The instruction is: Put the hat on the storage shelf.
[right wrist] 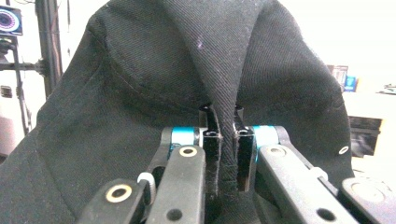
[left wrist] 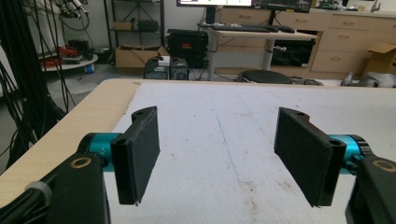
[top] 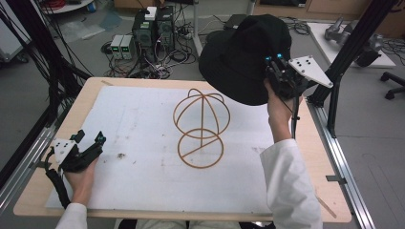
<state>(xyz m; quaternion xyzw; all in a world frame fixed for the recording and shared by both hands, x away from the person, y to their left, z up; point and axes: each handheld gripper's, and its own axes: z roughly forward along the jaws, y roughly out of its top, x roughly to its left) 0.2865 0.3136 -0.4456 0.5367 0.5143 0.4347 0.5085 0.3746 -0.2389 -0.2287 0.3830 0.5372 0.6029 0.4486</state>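
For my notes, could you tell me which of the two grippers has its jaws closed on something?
The right gripper, raised at the table's far right, pinches the black hat; the left gripper rests open and empty.

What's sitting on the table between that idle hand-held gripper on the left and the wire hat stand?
Nothing but bare white mat, with a few small specks, between the left hand-held gripper and the wire stand, as the high view shows.

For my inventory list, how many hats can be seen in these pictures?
1. A black hat is held up above the far right part of the table, pinched by the right gripper; the wire hat stand below carries none. No other hat is visible.
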